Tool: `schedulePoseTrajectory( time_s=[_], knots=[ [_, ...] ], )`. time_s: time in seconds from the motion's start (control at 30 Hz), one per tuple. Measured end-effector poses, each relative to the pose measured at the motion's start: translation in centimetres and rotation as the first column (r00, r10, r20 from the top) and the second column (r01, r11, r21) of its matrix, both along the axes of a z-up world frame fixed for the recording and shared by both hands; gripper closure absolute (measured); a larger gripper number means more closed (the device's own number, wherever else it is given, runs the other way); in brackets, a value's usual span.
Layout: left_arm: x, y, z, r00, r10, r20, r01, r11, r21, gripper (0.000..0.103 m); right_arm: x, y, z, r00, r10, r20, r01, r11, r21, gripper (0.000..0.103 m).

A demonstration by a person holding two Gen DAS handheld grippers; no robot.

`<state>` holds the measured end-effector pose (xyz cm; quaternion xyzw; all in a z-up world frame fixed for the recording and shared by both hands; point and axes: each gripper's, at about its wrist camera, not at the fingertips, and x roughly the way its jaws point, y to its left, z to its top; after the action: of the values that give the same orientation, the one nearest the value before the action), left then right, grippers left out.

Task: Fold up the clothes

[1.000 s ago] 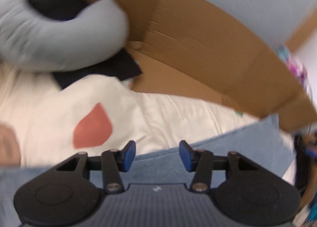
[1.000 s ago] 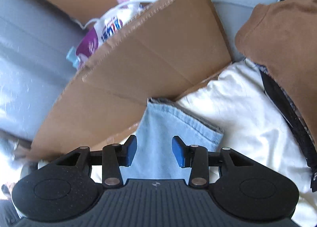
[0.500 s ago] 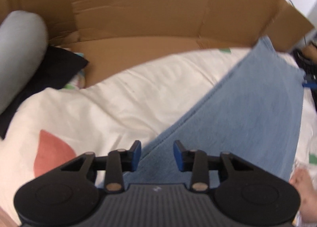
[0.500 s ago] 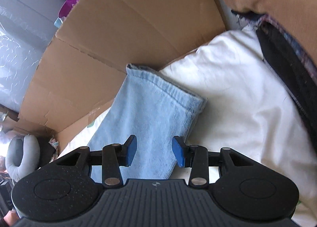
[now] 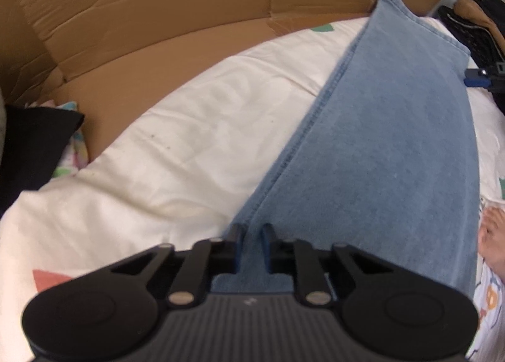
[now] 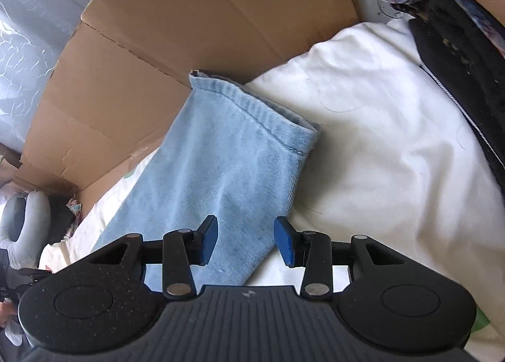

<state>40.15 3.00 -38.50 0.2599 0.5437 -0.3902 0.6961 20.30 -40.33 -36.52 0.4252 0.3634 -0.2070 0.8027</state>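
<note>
The left gripper has just closed, pinching the jeans near the lower frame; the right gripper hovers spread above them. Folding barely begun.

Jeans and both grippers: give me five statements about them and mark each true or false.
1. The left gripper is pinched on the edge of the jeans. True; its jaws have just been closing, with denim between them.
2. The right gripper grips the hem. False; its jaws stand open above the jeans, short of the hem.
3. The jeans lie on a white duvet. True.
4. Cardboard stands behind the jeans. True.
5. The jeans are dark black. False; they are light blue.
</note>
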Motion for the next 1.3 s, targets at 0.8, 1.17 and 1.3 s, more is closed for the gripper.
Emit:
schedulePoseTrajectory(
  time_s=[0.8, 1.17, 1.3],
  knots=[
    [0.3, -1.4, -0.3, 0.997, -0.014, 0.072, 0.011, 0.999, 0.037, 0.097, 1.0, 0.7, 0.6, 0.999, 0.055, 0.003, -0.054, 0.997, -0.056, 0.053],
    [0.0, -9.7, -0.2, 0.994, -0.089, 0.066, 0.097, 0.988, -0.120, 0.086, -0.3, -0.3, 1.3, 0.999, -0.005, -0.041, 0.001, 0.994, -0.106, 0.053],
    [-0.3, -13.6, -0.9, 0.990, -0.126, 0.070, 0.135, 0.977, -0.163, 0.081, -0.7, -1.0, 1.6, 0.999, -0.020, -0.037, 0.015, 0.992, -0.122, 0.053]
  ],
)
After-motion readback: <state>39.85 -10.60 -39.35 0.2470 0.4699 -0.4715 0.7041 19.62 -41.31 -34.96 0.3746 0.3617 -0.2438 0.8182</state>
